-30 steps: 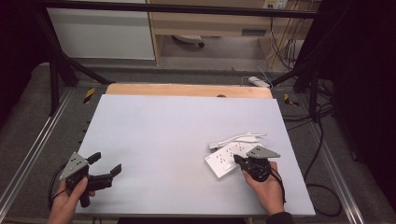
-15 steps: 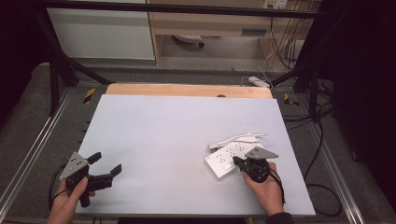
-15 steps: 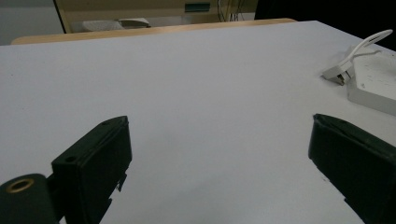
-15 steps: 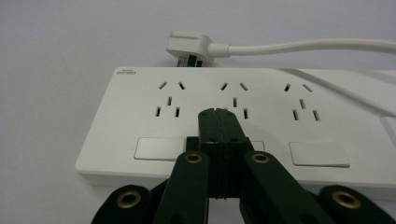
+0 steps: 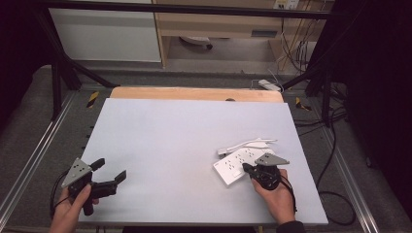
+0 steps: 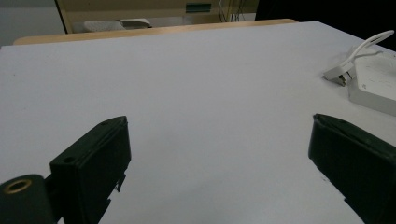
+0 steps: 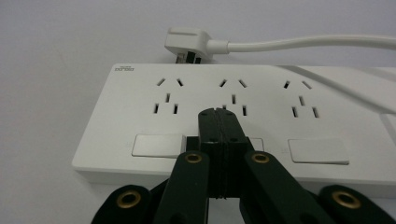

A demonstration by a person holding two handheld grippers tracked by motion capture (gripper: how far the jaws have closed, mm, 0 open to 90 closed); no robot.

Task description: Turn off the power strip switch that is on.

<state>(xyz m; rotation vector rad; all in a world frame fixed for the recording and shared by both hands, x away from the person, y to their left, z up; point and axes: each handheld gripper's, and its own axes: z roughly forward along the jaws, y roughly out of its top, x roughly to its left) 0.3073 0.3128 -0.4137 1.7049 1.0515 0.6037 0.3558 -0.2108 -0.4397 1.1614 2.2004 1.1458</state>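
Table [image 5: 170, 145]: a pale grey top; everything below is placed relative to the power strip on it.
Power strip [image 5: 239, 164]: a flat white block lying face up, toward the table's near right part. The right gripper view shows three socket groups along its face and a row of three rocker switches below them.
Power strip, handling: rigid plastic, by the look of it light enough to slide under a sideways push; the smooth casing gives the tongs little to bite on. The long edges look like the best place to clamp it, and the face should take a press from above.
Cord [image 5: 248, 143]: a white lead lying loosely on the far side of the power strip, limp, likely to drag along if the strip is moved.
Plug [image 7: 189, 45]: white, lying on the table just beyond the strip's far edge, touching or nearly touching it; not inserted in a socket.
Left tongs [image 5: 108, 175]: well apart from the power strip, off to its left near the table's front edge, jaws spread wide with nothing between them.
Right tongs [image 7: 217, 114]: jaws clenched together with nothing held, tips resting over the strip's face at the middle switch, just below the middle sockets; probably placed to press it.
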